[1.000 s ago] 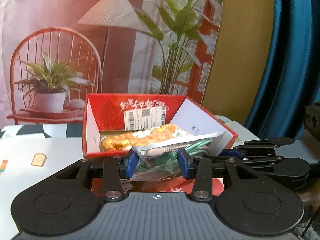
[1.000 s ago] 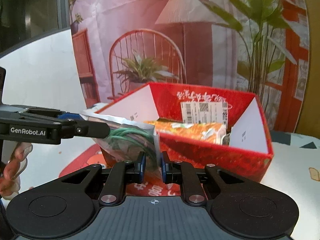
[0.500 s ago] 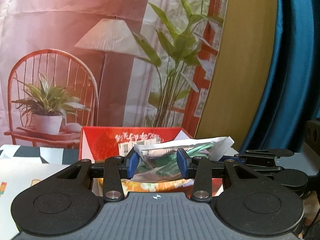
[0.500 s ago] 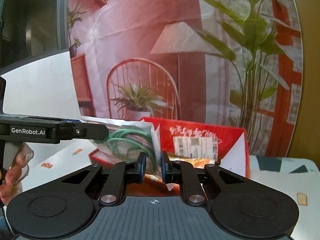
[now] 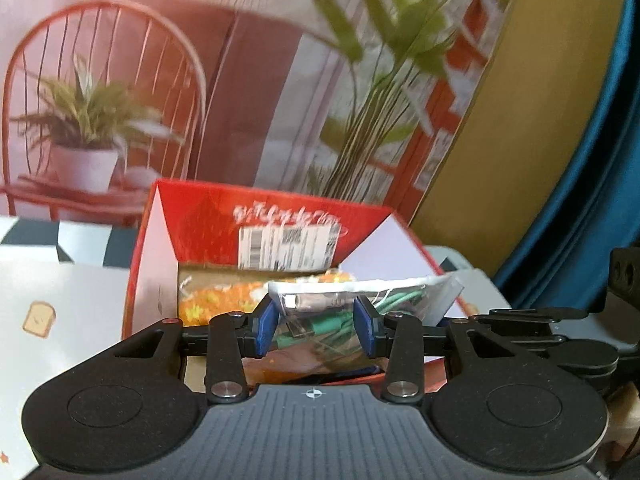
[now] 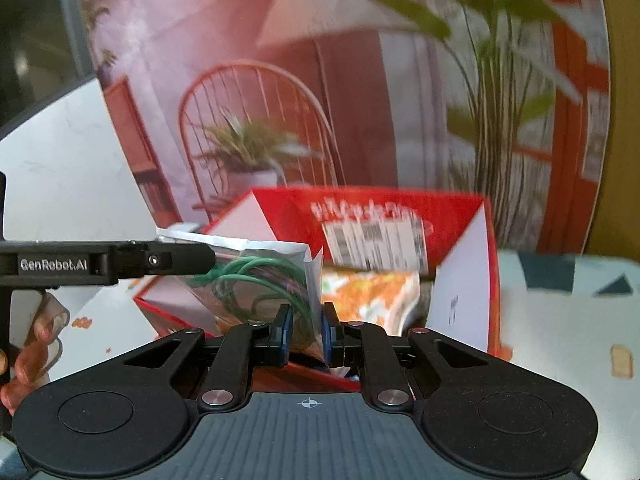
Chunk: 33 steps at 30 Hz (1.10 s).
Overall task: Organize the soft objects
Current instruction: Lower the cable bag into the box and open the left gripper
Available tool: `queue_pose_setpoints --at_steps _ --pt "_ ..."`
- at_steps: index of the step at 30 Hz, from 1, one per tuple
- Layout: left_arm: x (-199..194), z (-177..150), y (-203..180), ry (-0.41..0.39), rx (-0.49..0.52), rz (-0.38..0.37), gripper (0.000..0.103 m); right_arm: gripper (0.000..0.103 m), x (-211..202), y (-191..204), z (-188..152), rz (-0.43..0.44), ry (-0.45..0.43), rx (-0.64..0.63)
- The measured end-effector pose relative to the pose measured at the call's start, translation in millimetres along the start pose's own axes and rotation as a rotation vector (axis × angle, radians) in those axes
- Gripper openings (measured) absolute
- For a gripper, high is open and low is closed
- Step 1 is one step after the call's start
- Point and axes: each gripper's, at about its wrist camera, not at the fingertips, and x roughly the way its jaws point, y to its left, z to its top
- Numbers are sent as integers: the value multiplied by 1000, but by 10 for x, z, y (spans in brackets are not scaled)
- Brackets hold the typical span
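A clear plastic bag of green cable (image 5: 320, 320) (image 6: 256, 284) hangs between both grippers, held just in front of the open red cardboard box (image 5: 280, 220) (image 6: 400, 208). My left gripper (image 5: 316, 330) is shut on one end of the bag. My right gripper (image 6: 306, 334) is shut on the other end. An orange patterned packet (image 5: 224, 300) (image 6: 376, 296) lies inside the box. The left gripper's fingers (image 6: 160, 258) reach in from the left of the right wrist view.
The box stands on a white tabletop (image 5: 60, 300) printed with small toast pictures. A printed backdrop of a chair, lamp and plants (image 5: 120, 100) hangs behind it. A blue curtain (image 5: 592, 160) is to the right.
Both grippers, still holding the bag, have tilted down and moved toward the box; its inside and the orange packet show again after being nearly hidden half a second ago.
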Motion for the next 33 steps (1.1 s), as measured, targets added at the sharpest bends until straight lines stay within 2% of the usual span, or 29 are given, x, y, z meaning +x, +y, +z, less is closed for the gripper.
queue_pose_setpoints --at_steps 8,16,19,21,22,25,27,29,33 --pt "423 15 72 106 -25 67 44 11 364 -254 -17 -15 77 144" --pt "553 -28 82 127 -5 80 45 7 539 -355 -96 -60 109 178" --pt "508 -17 71 110 20 78 58 9 526 -342 -85 -96 98 173" --pt "442 -10 55 89 34 89 72 14 497 -331 -82 -126 80 157" --pt "400 0 56 78 34 100 74 20 474 -313 -79 -142 67 146" --pt "257 32 67 44 26 112 80 25 401 -270 -57 -161 39 117" --pt "153 44 58 26 33 124 83 35 347 -218 -50 -157 26 88" --pt "38 39 39 7 53 141 88 56 273 -141 -54 -158 3 49" --pt "-188 -12 -23 -35 91 171 97 76 120 12 -72 -167 -36 -17"
